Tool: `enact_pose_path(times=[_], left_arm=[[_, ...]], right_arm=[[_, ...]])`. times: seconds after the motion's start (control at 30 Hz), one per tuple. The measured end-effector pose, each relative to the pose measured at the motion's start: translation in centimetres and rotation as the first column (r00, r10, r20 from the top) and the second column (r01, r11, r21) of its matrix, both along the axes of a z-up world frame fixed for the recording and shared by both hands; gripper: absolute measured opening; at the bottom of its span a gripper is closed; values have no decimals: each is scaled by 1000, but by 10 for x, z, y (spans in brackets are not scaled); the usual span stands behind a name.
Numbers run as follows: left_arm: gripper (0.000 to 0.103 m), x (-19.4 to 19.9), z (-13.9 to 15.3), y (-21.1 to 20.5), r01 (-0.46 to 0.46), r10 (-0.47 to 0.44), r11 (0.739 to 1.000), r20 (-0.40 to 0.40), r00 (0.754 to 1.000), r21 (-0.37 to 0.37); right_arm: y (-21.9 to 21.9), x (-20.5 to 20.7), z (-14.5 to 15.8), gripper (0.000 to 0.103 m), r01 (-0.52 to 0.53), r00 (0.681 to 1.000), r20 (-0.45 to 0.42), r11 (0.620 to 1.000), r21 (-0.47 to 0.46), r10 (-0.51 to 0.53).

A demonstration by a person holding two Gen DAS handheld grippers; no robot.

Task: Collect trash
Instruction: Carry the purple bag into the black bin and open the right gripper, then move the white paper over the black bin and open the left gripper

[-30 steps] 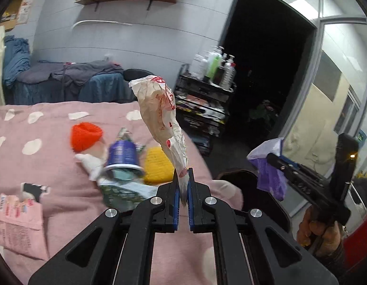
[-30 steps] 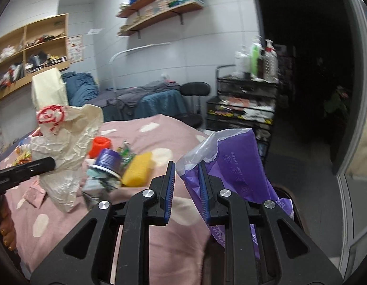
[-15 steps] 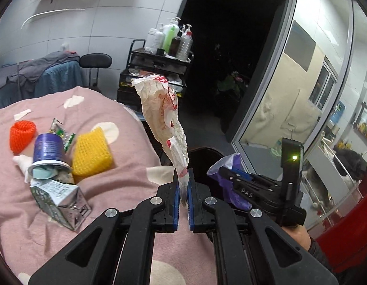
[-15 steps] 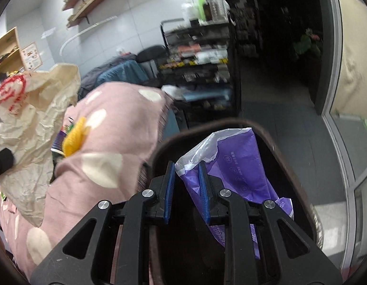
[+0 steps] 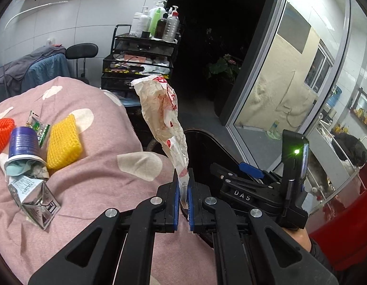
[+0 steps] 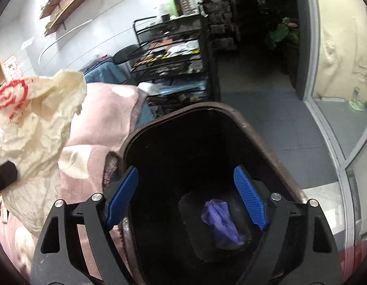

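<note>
Right claw (image 6: pixel 187 198): jaws just sprung apart, empty; crumpled purple plastic bag (image 6: pixel 221 225) lies below in the dark brown-rimmed bin (image 6: pixel 261 137).
Left claw (image 5: pixel 182 198): clamped on crumpled cream-and-red paper wrapper (image 5: pixel 166 114); best carried over the bin before release.

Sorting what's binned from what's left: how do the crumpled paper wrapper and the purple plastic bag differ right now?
The crumpled paper wrapper is cream with red print; the purple plastic bag is plain purple. The wrapper is pinched in the shut left hand-held gripper and sticks up over the pink blanket; the bag lies loose at the bottom of the bin, below the open right hand-held gripper. Both are crumpled trash.
</note>
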State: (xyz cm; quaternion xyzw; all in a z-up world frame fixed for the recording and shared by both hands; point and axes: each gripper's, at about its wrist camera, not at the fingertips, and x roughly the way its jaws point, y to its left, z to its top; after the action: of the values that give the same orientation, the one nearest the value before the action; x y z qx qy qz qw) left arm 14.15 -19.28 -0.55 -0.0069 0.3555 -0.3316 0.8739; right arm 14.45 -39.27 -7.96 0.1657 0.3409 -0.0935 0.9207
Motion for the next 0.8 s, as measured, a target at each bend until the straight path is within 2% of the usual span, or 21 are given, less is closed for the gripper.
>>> enact_pose_path(times=[0.2, 0.47, 0.8], left_arm=[[6, 3, -6, -14, 32, -31, 999, -24, 999, 15], [6, 9, -17, -35, 79, -76, 996, -82, 994, 41], [6, 8, -40, -67, 151, -132, 980, -147, 980, 129]], right_arm=[[-15, -19, 23, 83, 109, 992, 63, 993, -39, -107], [-30, -43, 59, 87, 267, 956, 162, 954, -135, -244], [-39, -57, 69, 88, 287, 948, 180, 949, -129, -263]])
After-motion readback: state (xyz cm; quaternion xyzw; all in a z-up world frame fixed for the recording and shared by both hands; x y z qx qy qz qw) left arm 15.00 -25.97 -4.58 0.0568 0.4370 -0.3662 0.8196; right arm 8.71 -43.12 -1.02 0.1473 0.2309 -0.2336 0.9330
